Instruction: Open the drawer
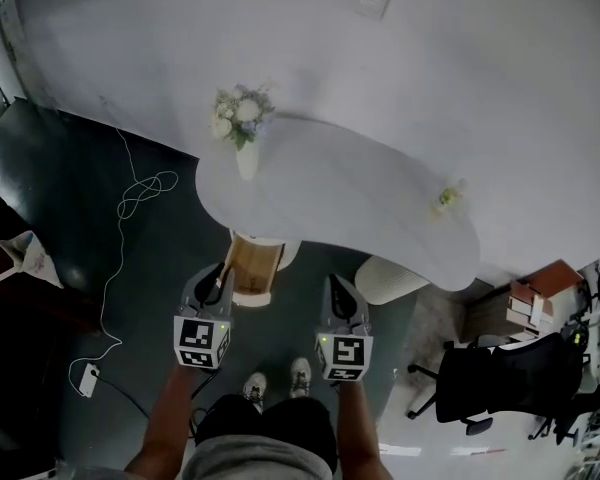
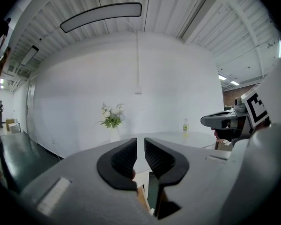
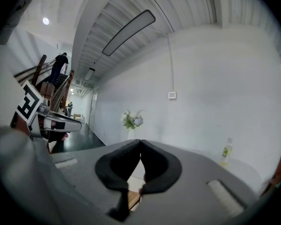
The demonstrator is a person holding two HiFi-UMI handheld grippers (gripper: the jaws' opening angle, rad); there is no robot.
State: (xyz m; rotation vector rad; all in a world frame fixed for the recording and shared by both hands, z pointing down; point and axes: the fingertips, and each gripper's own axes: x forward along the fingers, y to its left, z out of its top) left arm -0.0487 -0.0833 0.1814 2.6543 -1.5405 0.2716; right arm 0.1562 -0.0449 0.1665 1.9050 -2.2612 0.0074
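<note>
A small wooden drawer unit stands on the dark floor under the near edge of the white table. My left gripper hovers just left of the unit, apart from it. In the left gripper view the left gripper shows a narrow gap between its pads, with nothing in it. My right gripper hangs to the right of the unit. In the right gripper view the right gripper has its tips together and holds nothing. Both point about level at the table and the wall. A strip of the wooden unit shows below the left jaws.
A vase of flowers and a small bottle stand on the table. A white round stool sits right of the unit, a black office chair farther right. A white cable and its plug block lie on the floor at left.
</note>
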